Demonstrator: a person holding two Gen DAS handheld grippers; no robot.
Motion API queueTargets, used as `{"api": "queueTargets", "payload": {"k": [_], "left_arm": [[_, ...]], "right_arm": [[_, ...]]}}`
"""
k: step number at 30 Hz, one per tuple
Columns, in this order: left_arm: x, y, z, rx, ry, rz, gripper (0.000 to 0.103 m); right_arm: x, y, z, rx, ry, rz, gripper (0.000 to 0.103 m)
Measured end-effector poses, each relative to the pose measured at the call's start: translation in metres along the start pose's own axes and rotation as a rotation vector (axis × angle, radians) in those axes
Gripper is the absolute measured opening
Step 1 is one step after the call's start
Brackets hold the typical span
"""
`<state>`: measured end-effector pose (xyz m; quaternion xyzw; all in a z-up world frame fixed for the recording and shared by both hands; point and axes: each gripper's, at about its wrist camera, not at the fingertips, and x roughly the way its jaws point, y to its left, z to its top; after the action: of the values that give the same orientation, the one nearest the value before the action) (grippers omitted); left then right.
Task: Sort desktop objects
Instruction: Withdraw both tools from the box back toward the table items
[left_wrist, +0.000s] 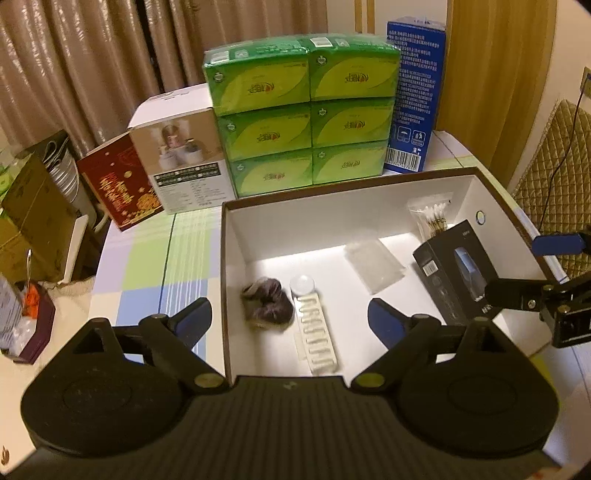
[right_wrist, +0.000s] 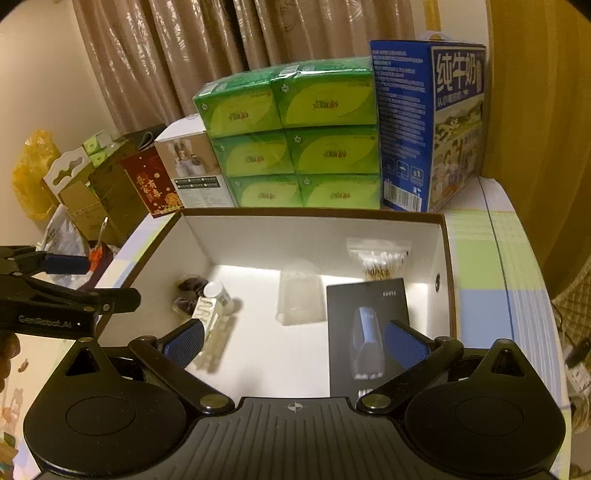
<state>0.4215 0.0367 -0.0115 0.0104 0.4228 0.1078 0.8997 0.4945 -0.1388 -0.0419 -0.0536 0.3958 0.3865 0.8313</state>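
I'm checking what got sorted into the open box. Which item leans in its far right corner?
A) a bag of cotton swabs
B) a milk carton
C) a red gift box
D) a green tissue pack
A: the bag of cotton swabs leans against the far wall of the open box, by its right corner.

a white interior and a brown rim are shown by the open box (right_wrist: 445, 258) ahead of the fingers. inside it, a black carton (right_wrist: 365, 317) printed with a bluish device is seen by the right fingers, a dark brown fuzzy bundle (left_wrist: 267, 304) and a white strip (left_wrist: 319, 338) are seen between the left fingers, and a clear bag (left_wrist: 373, 262) and white-tipped cotton swabs (right_wrist: 380, 260) lie farther ahead. beyond the box, green packs (left_wrist: 303, 118) with yellow-green ovals, a blue carton (right_wrist: 428, 125) with white print, and a red box (left_wrist: 118, 181) with gold lettering are stacked. the tablecloth (left_wrist: 155, 262) is checked in pale green, blue and white. blue pads are worn by the black fingers (right_wrist: 184, 345).
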Motion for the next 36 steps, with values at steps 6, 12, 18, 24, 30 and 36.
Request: {"api": "queueTargets", "payload": {"k": [6,12,18,24,30,36], "left_arm": [[-0.028,0.002,-0.015,-0.026,-0.018,0.015,0.094],[-0.050,0.001,-0.028,-0.034,-0.031,0.026,0.095],[-0.068,-0.001,-0.038,-0.041,-0.040,0.033,0.096],[-0.087,-0.005,-0.048,-0.035,-0.058,0.041,0.099],[-0.103,-0.009,-0.058,-0.033,-0.069,0.036,0.099],[-0.118,-0.012,-0.072,-0.032,-0.074,0.030,0.100]], "right_arm": [[-0.022,0.009,-0.011,0.019,-0.008,0.006,0.101],[-0.040,0.018,-0.022,0.023,-0.017,0.005,0.101],[-0.054,0.027,-0.032,0.022,-0.020,0.000,0.101],[-0.067,0.034,-0.042,0.019,-0.025,-0.007,0.101],[-0.081,0.042,-0.051,0.015,-0.029,-0.008,0.101],[-0.092,0.054,-0.061,-0.009,-0.029,0.000,0.101]]}}
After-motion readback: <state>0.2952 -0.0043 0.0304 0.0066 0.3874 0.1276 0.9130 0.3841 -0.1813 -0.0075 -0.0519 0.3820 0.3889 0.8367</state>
